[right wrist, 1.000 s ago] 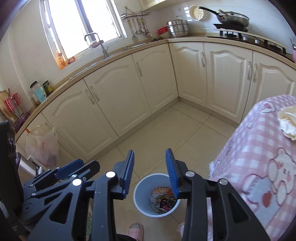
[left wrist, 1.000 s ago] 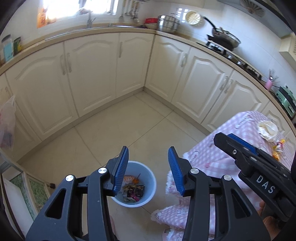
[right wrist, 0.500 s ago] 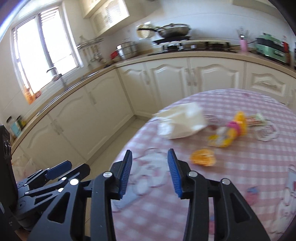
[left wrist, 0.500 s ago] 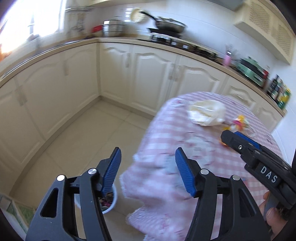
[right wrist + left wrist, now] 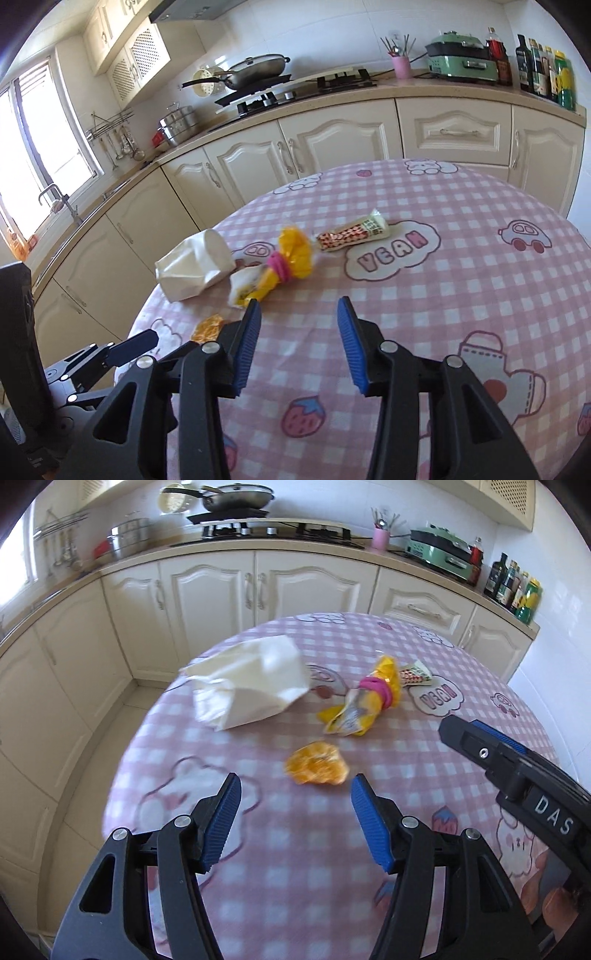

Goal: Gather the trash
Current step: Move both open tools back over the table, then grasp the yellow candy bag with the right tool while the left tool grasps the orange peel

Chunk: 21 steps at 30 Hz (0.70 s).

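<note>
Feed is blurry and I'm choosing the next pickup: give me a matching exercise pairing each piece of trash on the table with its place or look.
Things:
1. crushed white cup
2. yellow wrapper
3. orange peel
4. red-and-white packet

Descriptions:
A. lies beside the printed word VEAN on the tablecloth
B. nearest the table's left edge, on its side
C. cinched by a pink band
D. straight ahead of the left gripper, whose jaws are open and empty

Pairs: 1-B, 2-C, 3-D, 4-A
</note>
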### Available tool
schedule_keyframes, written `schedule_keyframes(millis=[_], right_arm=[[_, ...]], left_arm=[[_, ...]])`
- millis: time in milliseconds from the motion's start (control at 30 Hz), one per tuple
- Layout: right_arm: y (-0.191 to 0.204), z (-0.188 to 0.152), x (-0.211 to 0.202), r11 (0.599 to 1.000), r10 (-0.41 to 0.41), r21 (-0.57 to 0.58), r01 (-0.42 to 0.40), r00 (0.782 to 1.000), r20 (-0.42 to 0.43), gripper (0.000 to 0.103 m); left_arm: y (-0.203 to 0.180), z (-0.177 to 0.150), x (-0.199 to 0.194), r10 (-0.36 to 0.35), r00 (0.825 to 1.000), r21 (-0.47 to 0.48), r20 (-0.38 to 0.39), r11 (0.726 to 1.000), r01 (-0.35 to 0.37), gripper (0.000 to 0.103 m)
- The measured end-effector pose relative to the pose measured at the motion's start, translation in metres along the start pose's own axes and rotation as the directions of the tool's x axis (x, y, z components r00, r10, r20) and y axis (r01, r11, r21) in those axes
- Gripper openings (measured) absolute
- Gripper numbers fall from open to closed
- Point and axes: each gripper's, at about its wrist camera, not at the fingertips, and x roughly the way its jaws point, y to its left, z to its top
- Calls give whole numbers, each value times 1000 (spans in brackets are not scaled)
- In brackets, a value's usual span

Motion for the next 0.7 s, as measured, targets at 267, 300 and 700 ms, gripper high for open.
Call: schedule_keyframes(millis=[267, 300, 700], right_arm=[[-3, 14, 22, 997, 52, 52, -49, 997, -49, 50], [-3, 16, 27, 995, 72, 69, -68, 996, -60, 51], [19, 33, 79, 992, 38, 122, -20, 989, -145, 55]], left_arm=[[-9, 11, 26, -8, 999, 22, -38, 1000, 9, 39], [-8, 11, 26, -18, 999, 18, -34, 1000, 19, 39], [26, 21, 2, -25, 998, -60, 61, 998, 29, 39]])
